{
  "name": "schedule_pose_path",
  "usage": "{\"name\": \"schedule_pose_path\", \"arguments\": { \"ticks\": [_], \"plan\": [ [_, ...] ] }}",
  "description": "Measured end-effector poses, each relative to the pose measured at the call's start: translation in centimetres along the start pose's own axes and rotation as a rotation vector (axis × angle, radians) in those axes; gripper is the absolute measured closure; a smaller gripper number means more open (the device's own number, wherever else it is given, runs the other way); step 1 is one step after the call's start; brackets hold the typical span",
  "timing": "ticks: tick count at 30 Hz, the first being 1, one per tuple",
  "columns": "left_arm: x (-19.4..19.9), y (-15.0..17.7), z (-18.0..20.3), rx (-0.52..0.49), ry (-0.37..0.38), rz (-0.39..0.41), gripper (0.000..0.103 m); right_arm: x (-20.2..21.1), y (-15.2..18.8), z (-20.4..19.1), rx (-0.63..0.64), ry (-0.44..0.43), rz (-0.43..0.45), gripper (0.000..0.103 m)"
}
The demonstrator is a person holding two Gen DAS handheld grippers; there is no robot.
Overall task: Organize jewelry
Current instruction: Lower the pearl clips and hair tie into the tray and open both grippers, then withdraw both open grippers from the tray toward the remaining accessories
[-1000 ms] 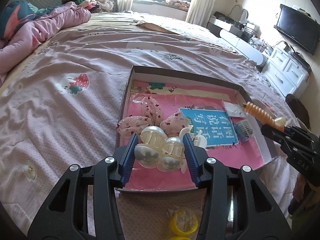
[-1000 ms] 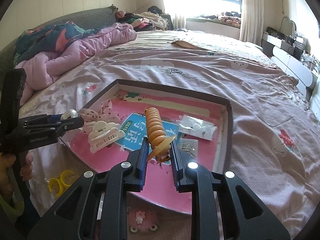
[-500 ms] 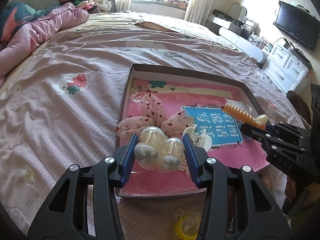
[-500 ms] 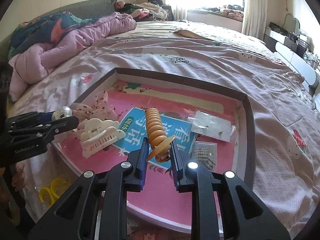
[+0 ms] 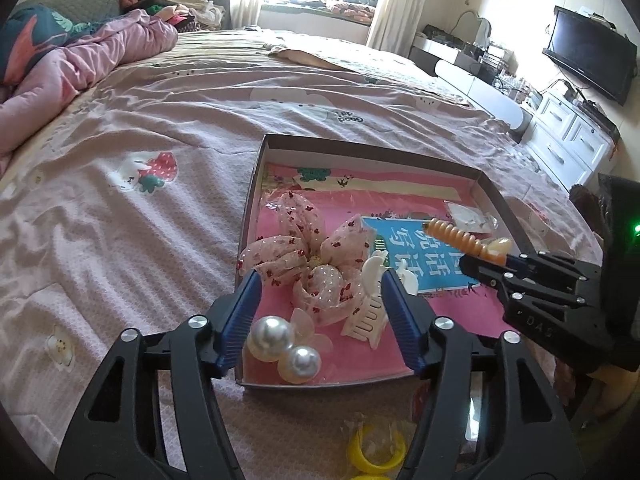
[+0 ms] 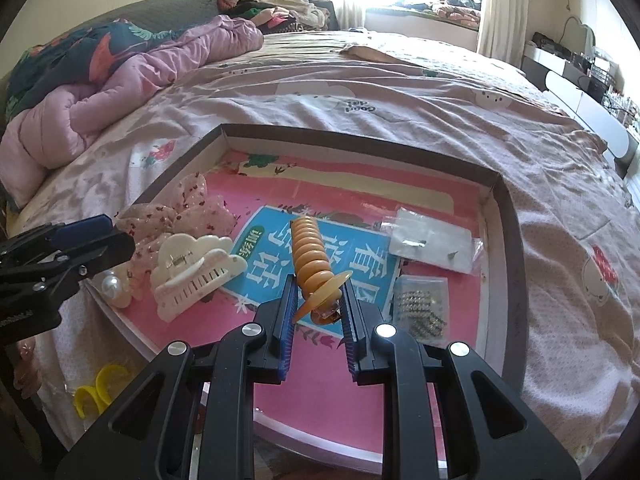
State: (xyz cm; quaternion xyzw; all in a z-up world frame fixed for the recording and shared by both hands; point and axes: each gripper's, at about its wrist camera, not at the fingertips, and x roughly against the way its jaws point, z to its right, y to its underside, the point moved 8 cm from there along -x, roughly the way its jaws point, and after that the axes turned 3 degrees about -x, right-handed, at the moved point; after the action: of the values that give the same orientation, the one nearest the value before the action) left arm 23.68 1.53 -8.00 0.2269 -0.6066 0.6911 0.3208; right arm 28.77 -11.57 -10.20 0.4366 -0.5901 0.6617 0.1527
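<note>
We hold our left gripper (image 5: 320, 312) spread wide over the near left corner of the tray (image 5: 372, 152), with nothing between its blue pads. Below the opening, the pearl clip (image 5: 282, 344) lies on the tray's pink floor, close beside the left pad, though we cannot tell whether it touches. Just past it sits the pink fabric bow (image 5: 308, 256), and the white claw clip (image 5: 370, 308) rests against the bow's right side, crowding the inside of our right pad.

Our right gripper (image 6: 318, 312) is pinched on the orange spiral clip (image 6: 310, 256), which stands up and forward from the pads above the blue label (image 6: 320, 256) in the tray's middle. Ahead and to its right lie a clear packet (image 6: 434, 244) holding a card with small studs and, nearer, a small bag of beads (image 6: 420, 304), both on the tray floor near the right wall. To the left, the claw clip is well apart from the spiral clip.

The tray rests on the pink bedspread (image 5: 160, 200). Yellow rings (image 5: 376, 448) lie on the bedspread just outside the tray's near edge, between the two grippers.
</note>
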Motion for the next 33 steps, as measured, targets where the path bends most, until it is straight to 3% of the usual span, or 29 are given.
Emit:
{"name": "schedule_pose_path", "arguments": {
  "ticks": [8, 11, 20, 33],
  "plan": [
    [0.5, 0.3, -0.2, 0.021, 0.015, -0.01, 0.039, 0.0, 0.9, -0.5, -0.006, -0.017, -0.016, 0.082],
    [0.9, 0.3, -0.1, 0.027, 0.017, -0.006, 0.037, 0.3, 1.0, -0.6, -0.006, -0.017, -0.013, 0.074],
    [1.4, 0.3, 0.1, 0.022, 0.014, -0.002, 0.031, 1.6, 1.2, -0.3, -0.019, -0.018, 0.008, 0.064],
    [3.5, 0.5, 0.4, 0.027, -0.004, 0.019, 0.016, 5.6, 1.1, 0.0, -0.028, -0.01, 0.085, 0.027]
  ]
}}
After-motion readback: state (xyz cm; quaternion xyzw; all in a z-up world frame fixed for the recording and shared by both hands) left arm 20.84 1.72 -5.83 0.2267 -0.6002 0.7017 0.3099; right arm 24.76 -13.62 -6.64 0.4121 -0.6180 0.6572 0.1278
